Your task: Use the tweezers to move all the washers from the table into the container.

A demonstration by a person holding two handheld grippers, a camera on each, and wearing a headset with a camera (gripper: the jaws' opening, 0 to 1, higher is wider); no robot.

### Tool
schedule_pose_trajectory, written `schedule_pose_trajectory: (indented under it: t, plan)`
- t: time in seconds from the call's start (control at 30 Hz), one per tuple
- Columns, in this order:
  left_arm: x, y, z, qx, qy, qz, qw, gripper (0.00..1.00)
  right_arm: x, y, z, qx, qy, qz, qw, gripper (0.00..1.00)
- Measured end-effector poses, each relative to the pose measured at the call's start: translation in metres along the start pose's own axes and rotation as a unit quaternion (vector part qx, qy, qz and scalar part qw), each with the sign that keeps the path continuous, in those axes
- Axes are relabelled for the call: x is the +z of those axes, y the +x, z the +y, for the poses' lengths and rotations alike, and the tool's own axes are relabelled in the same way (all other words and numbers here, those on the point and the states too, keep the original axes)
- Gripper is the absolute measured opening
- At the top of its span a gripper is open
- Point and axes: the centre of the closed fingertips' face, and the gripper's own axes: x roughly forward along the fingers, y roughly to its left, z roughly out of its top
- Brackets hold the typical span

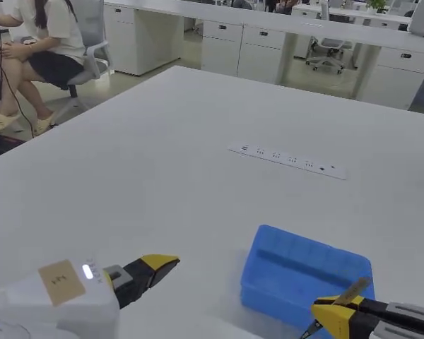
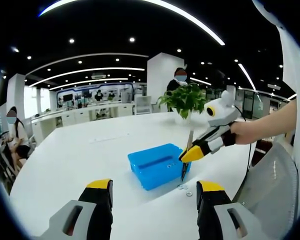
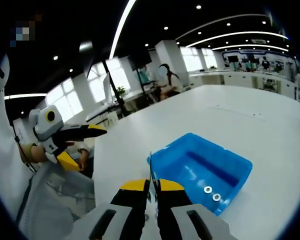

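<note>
Your right gripper point(image 3: 150, 186) clamps the tweezers point(image 3: 150, 170); your left gripper point(image 2: 155, 185) gapes wide near the blue container point(image 1: 283, 296) holding two washers point(image 3: 208, 189).

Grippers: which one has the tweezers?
The right gripper, shut on the tweezers by the blue container; the left gripper is open, empty.

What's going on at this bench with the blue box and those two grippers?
A person is working two hand-held grippers at a white table. The right gripper is shut on tweezers, whose tips point down near a few loose washers lying on the table beside the blue container. Two washers already lie inside the container. The left gripper hovers open nearby, holding nothing.
</note>
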Motion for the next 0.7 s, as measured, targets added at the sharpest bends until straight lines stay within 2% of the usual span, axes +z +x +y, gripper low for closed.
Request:
schedule_pose_trajectory:
  t: [0.37, 0.7]
  plan:
    - [-0.001, 0.001, -0.001, -0.002, 0.001, 0.003, 1.0, 0.68, -0.015, 0.01, -0.006, 0.005, -0.007, 0.028, 0.9996, 0.04]
    - [-0.002, 0.001, -0.002, -0.004, 0.004, 0.007, 1.0, 0.68, -0.025, 0.013, -0.005, 0.007, -0.032, 0.051, 0.9982, 0.04]
